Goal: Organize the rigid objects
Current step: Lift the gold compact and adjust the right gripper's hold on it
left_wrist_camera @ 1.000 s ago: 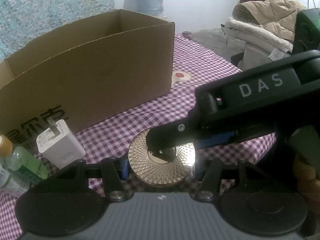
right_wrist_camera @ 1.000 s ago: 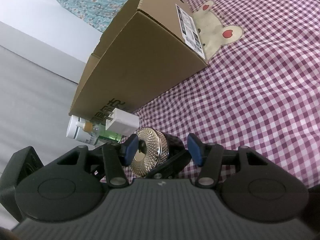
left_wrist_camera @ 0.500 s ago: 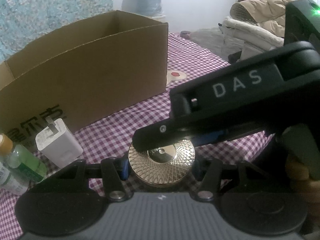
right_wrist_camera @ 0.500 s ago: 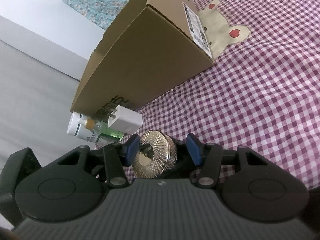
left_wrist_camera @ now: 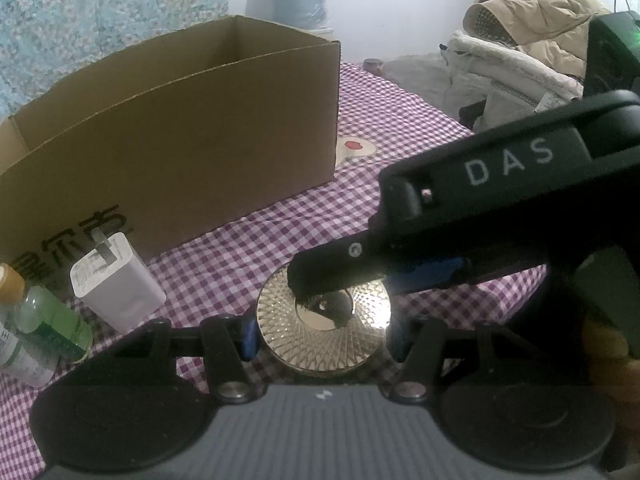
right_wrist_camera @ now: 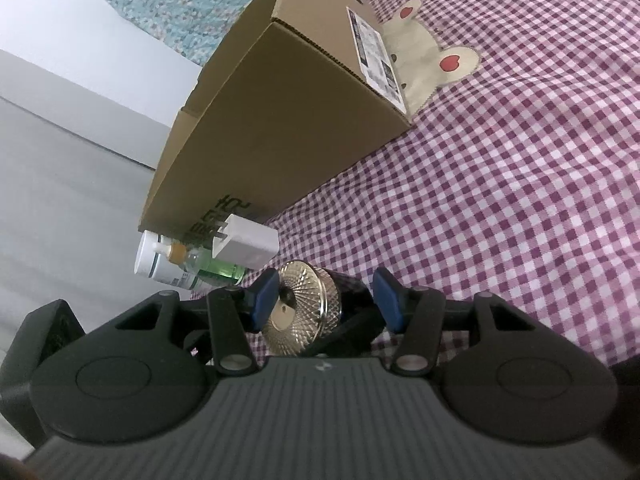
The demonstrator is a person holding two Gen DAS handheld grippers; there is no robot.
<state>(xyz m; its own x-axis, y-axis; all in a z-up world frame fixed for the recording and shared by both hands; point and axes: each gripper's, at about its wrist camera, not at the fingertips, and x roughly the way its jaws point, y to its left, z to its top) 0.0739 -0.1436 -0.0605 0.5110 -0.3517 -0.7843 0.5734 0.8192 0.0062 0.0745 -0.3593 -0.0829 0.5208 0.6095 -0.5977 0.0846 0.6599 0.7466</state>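
A round jar with a faceted gold lid (left_wrist_camera: 324,346) sits tilted between my left gripper's (left_wrist_camera: 322,338) blue pads, which press on its rim from both sides. My right gripper, black and marked DAS, reaches in from the right in the left wrist view. One of its fingers (left_wrist_camera: 340,268) lies across the lid's face. In the right wrist view the same jar (right_wrist_camera: 296,320) shows its gold lid and dark body between the pads of my right gripper (right_wrist_camera: 326,300), which touch both ends. Just behind stands an open cardboard box (left_wrist_camera: 180,140).
A white plug charger (left_wrist_camera: 116,284) and a green bottle (left_wrist_camera: 52,324) lie against the box's near left corner, with a white bottle (right_wrist_camera: 154,260) beside them. The purple checked cloth (right_wrist_camera: 500,200) stretches right of the box. Coats (left_wrist_camera: 520,48) are piled at the far right.
In the left wrist view the right gripper's finger slid left over the lid, then came back to the right. The jar stays between the left pads.
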